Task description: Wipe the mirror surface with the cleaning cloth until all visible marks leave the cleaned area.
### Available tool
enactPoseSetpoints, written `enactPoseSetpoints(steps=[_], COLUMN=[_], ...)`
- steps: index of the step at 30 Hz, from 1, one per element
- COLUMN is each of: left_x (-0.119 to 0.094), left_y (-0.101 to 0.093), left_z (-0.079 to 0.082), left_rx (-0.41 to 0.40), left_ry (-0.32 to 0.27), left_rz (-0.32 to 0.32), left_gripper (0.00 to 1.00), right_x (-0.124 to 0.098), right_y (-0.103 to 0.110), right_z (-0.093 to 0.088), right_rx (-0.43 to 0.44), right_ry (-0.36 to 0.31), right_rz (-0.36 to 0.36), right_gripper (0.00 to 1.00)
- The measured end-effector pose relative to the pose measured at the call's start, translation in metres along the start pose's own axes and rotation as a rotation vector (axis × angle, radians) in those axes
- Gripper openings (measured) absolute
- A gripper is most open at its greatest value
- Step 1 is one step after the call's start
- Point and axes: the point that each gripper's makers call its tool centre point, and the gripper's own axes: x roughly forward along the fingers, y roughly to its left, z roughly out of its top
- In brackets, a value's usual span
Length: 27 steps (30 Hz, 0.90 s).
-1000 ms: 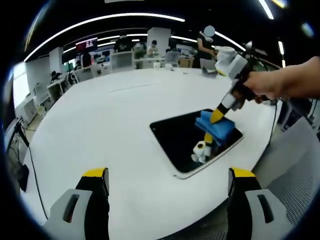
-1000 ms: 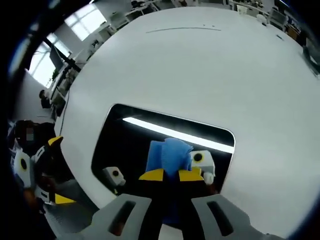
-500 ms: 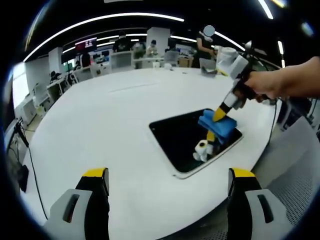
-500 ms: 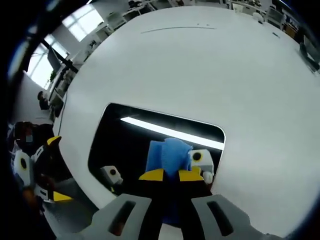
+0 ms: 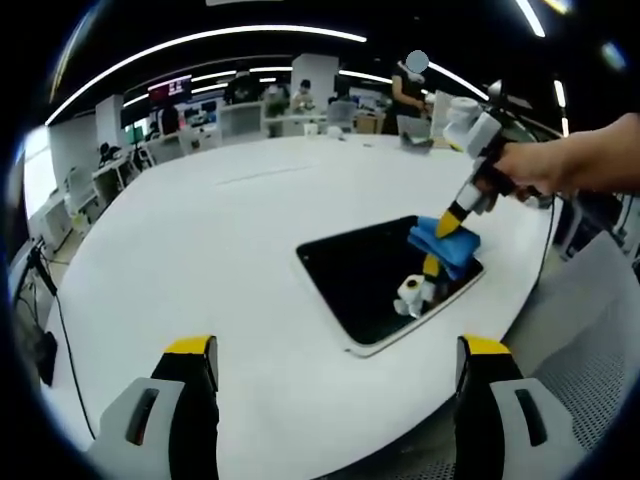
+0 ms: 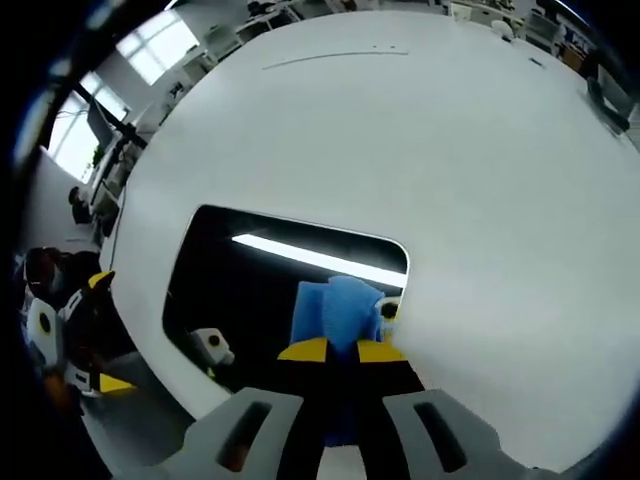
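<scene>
In the right gripper view the right gripper (image 6: 341, 350) is clamped on the blue cleaning cloth (image 6: 335, 312), whose lower part is hidden behind the jaws, so any marks under it cannot be made out. The cloth presses on the far corner of the dark mirror (image 5: 375, 275), which lies flat near the edge of the round white table (image 5: 200, 250) and reflects a ceiling light strip. The left gripper (image 5: 335, 350) hovers with jaws wide apart, holding nothing, before an open office with desks (image 5: 240, 120) and blurred people.

cleaning cloth (image 6: 338, 318): lower part hidden behind right claw (image 6: 340, 349); marks on mirror (image 5: 370, 280): indiscernible
</scene>
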Motion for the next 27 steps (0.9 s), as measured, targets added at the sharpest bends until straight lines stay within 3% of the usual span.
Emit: enactPoseSetpoints(steps=[27], left_x=[0.0], left_y=[-0.001], left_z=[0.0], left_rx=[-0.006], left_ry=[-0.003], left_rz=[-0.005], left_gripper=[0.99], right_x=[-0.008], right_y=[-0.018], right_z=[-0.007], right_rx=[0.022], right_ry=[-0.008], right_rz=[-0.064], right_gripper=[0.02])
